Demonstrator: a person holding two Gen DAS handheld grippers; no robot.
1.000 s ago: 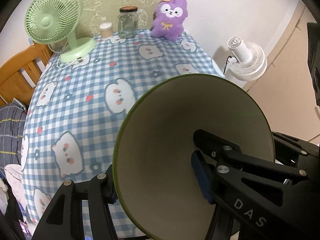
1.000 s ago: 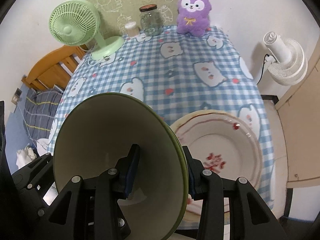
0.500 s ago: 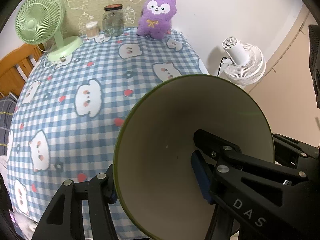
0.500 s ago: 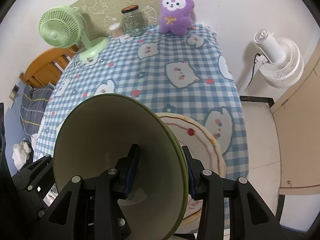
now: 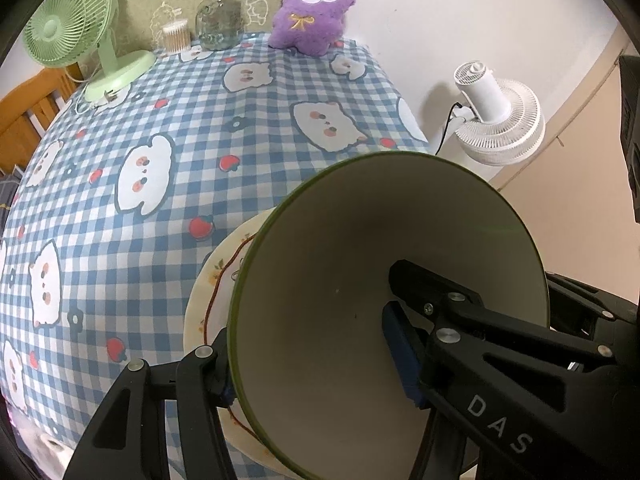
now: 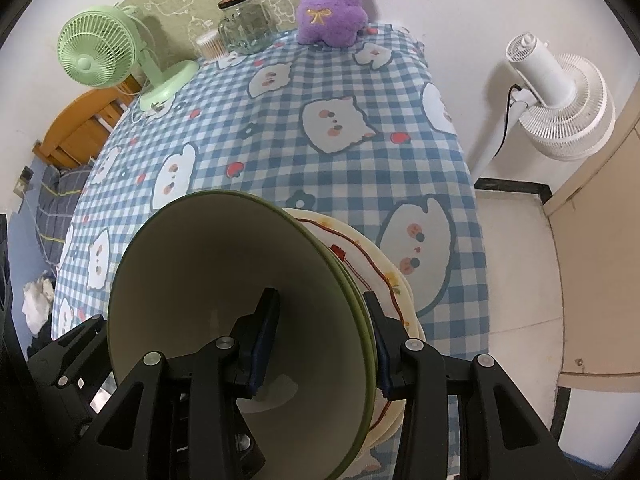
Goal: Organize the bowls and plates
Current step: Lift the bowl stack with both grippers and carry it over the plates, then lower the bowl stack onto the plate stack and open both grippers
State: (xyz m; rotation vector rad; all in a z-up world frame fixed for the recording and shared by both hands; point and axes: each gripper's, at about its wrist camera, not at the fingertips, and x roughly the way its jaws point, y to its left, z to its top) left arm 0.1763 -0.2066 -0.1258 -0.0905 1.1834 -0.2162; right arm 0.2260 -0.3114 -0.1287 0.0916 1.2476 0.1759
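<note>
Both grippers hold a stack of green-rimmed cream bowls between them. My left gripper (image 5: pixel 308 360) is shut on the left wall of the bowl (image 5: pixel 352 272), one pad inside and one outside. My right gripper (image 6: pixel 320 336) is shut on the right wall of the bowl (image 6: pixel 208 276); two nested rims show there. The bowls are tilted and held just above a cream plate with a red line and fruit pattern (image 5: pixel 212 280), which lies near the table's front right corner and also shows in the right wrist view (image 6: pixel 376 268). The bowls hide most of the plate.
The table has a blue checked cloth (image 5: pixel 168 128). At its far edge stand a green desk fan (image 5: pixel 72 32), a cotton swab box (image 5: pixel 176 36), a glass jar (image 5: pixel 220 16) and a purple plush toy (image 5: pixel 316 4). A white floor fan (image 6: pixel 556 92) stands to the right, a wooden bed frame (image 6: pixel 80 128) to the left.
Both grippers have moved with the bowls to the right and down over the plate. The plate now shows in the left wrist view, and the far objects have shifted in both views.
</note>
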